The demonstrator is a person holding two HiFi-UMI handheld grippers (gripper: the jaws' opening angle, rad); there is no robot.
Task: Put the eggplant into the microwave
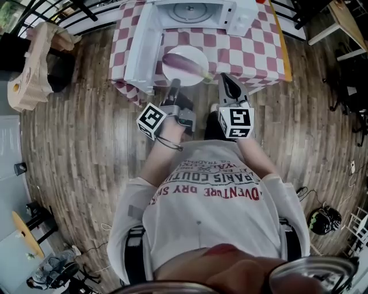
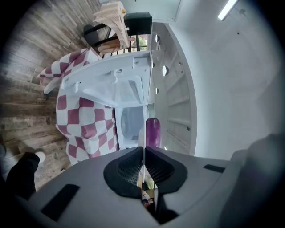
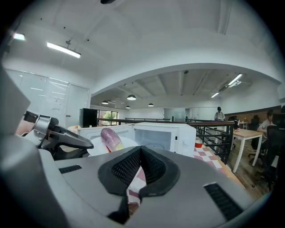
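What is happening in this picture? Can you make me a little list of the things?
food: long purple eggplant, lying on a round white plate
plate: pinched at its rim by the left hand-held gripper
microwave: boxy white microwave, its door wide open
table cover: red-and-white checked tablecloth
right hand-held gripper: shut, holding nothing, beside the plate
eggplant inside yet: no
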